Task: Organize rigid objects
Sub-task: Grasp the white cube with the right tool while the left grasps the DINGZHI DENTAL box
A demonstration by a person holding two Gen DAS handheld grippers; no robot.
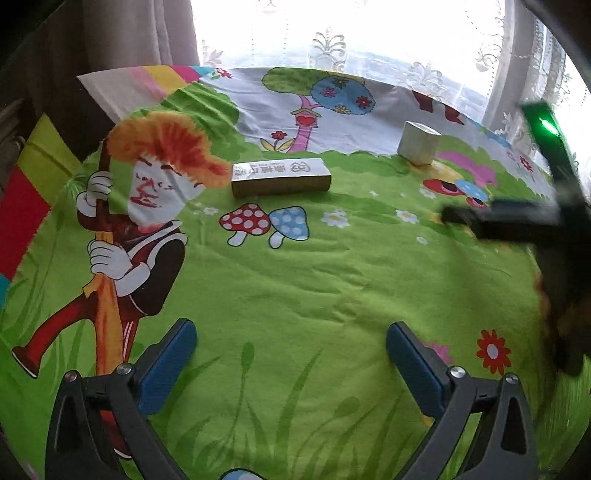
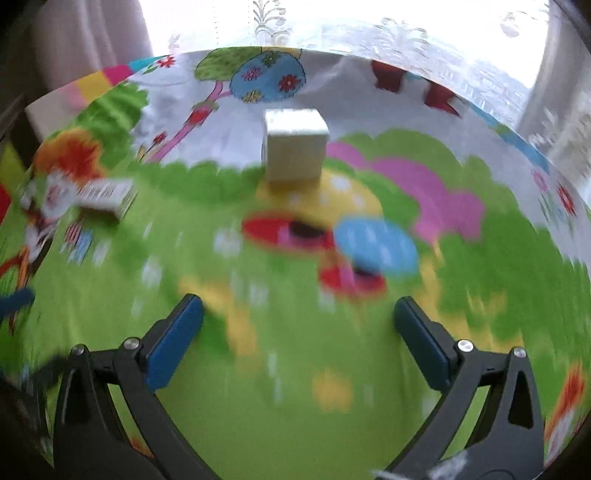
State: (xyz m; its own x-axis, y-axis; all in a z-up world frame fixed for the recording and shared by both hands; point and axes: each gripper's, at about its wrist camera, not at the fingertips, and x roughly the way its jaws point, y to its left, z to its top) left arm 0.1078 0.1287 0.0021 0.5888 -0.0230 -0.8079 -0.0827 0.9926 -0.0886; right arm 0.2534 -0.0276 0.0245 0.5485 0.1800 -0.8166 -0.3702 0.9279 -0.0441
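A long flat gold box with printed characters lies on the cartoon-printed cloth. A pale cube-shaped box stands upright to its right, farther back. My left gripper is open over bare green cloth, well short of the long box. The right wrist view is blurred by motion: the cube box stands ahead of centre and the long box lies at the far left. My right gripper is open wide with nothing between its blue pads. In the left wrist view the right gripper's dark body enters from the right.
The bright cloth covers the whole surface. A lace curtain and bright window run along the far edge. A heavier curtain hangs at the back left. A green light glows on the device at the right.
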